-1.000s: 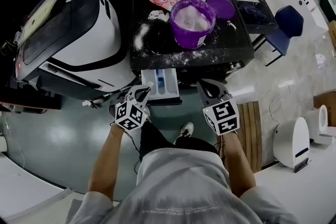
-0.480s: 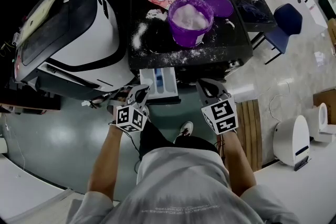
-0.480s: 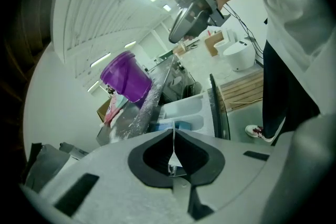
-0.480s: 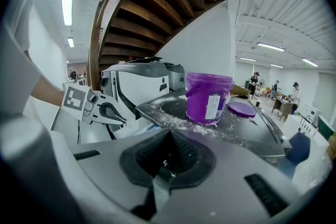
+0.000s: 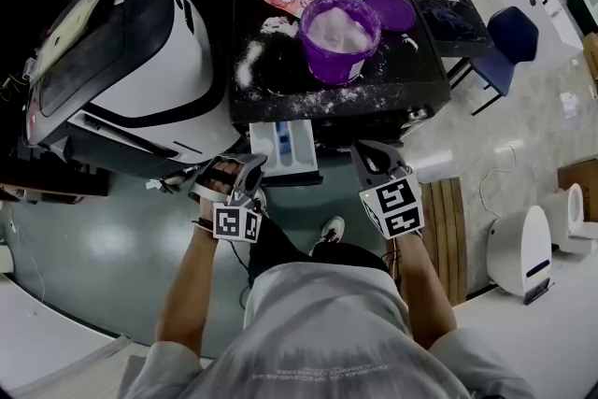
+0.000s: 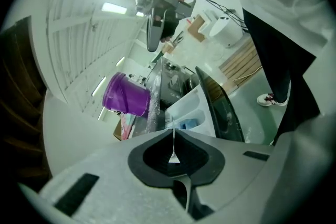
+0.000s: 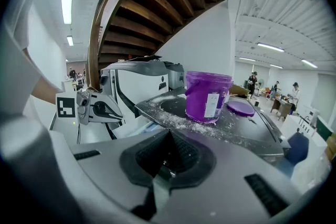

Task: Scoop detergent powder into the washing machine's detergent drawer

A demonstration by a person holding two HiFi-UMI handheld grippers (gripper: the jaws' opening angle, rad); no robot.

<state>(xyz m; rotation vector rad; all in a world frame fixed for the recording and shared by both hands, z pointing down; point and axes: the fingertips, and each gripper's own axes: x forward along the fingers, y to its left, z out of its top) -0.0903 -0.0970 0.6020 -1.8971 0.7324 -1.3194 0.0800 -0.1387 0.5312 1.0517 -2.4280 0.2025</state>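
Washing machine [image 5: 327, 93]: dark top strewn with powder, upper centre of the head view.
Forearms [image 5: 192, 280]: both bare, reaching up from the lower frame and stopping short of the machine's front.
Purple bucket [image 5: 338, 37]: upright on that top, open, with white detergent powder inside.
Detergent drawer [image 5: 285, 149]: pulled out at centre frame, between the two tools.
Left hand-held gripper [image 5: 232, 173]: jaws pressed together and empty, rolled sideways; its own view shows the scene tipped over.
Right hand-held gripper [image 5: 371, 156]: jaws narrowed to a seam, empty; only its view shows the bucket's label side-on.
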